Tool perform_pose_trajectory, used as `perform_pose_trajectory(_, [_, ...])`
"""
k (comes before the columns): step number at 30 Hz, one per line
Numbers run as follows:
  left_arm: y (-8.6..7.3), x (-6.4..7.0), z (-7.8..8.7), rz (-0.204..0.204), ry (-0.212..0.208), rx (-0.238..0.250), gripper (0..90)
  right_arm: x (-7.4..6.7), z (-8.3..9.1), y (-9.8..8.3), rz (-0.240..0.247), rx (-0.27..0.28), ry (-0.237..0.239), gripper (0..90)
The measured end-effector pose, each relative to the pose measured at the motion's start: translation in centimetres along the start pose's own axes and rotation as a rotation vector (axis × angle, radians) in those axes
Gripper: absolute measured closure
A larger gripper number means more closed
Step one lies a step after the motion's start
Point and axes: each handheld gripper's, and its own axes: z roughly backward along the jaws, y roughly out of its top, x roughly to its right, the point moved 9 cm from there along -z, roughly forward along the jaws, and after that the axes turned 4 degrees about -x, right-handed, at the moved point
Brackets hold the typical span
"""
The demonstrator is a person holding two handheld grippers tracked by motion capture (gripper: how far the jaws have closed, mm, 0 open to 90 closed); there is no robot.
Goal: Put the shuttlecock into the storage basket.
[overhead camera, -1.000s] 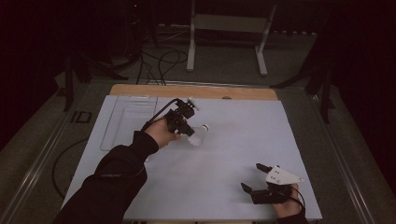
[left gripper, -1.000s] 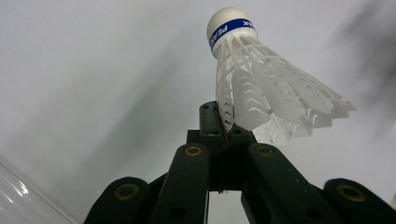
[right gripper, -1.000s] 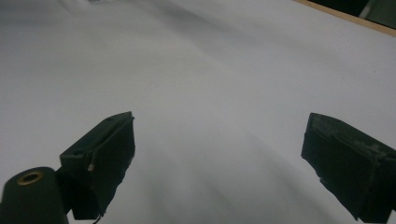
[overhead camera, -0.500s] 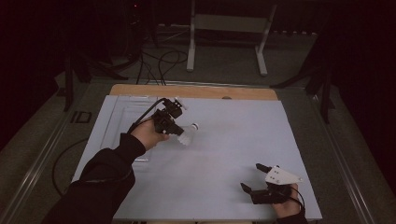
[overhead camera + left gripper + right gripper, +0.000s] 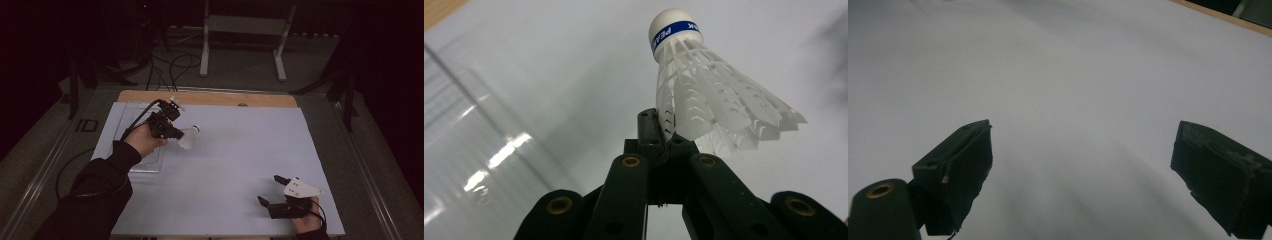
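A white plastic shuttlecock (image 5: 704, 95) with a blue band round its cork is pinched by the edge of its skirt in my left gripper (image 5: 663, 135), which is shut on it. In the high view the same shuttlecock (image 5: 188, 136) hangs above the left part of the white sheet, cork pointing right, with the left gripper (image 5: 172, 134) just left of it. Near the front right corner rests my right gripper (image 5: 271, 191), open, pointing left. In the right gripper view its jaws stand wide apart around the gripper's midpoint (image 5: 1083, 165) with bare sheet between them.
A clear plastic tray (image 5: 131, 131) lies on the left of the white sheet (image 5: 235, 150), below the left hand; its transparent wall (image 5: 479, 145) shows beside the left gripper. A wooden table edge (image 5: 210, 98) runs along the back. Metal stand legs (image 5: 240, 45) and cables are on the floor beyond.
The left hand has carried the shuttlecock leftward and slightly back, toward the clear tray. The right gripper has stayed where it was.
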Motion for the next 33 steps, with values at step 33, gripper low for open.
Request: perform_pose_trajectory(33, [-3.2,-6.7,2.9,0.168,0.086,0.036,90.0,0.0,-0.1,-0.1,-0.003,-0.006,0.0,9.6])
